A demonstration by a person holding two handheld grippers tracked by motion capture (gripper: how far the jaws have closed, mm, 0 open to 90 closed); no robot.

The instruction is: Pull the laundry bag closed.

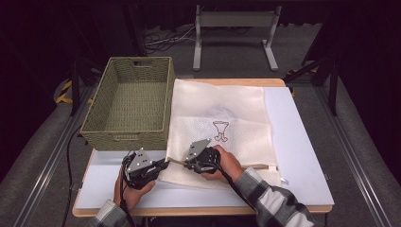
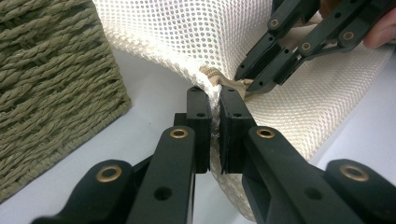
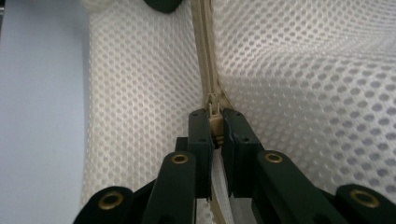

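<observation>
A white mesh laundry bag (image 1: 222,113) with a small dark printed figure lies flat on the table, its beige zipper (image 3: 205,60) running along the near edge. My left gripper (image 1: 163,164) is shut on the bag's near left corner (image 2: 211,88), pinching the mesh by the zipper's end. Just to its right, my right gripper (image 1: 189,163) is shut on the beige zipper pull (image 3: 215,123), the closed zipper running away ahead of it. In the left gripper view the right gripper (image 2: 254,79) shows close behind the pinched corner.
An empty woven olive basket (image 1: 130,101) stands at the back left, touching the bag's left edge; its wall (image 2: 51,79) is close to my left gripper. A pale blue mat (image 1: 302,156) covers the wooden table. A metal stand (image 1: 234,28) is on the floor beyond.
</observation>
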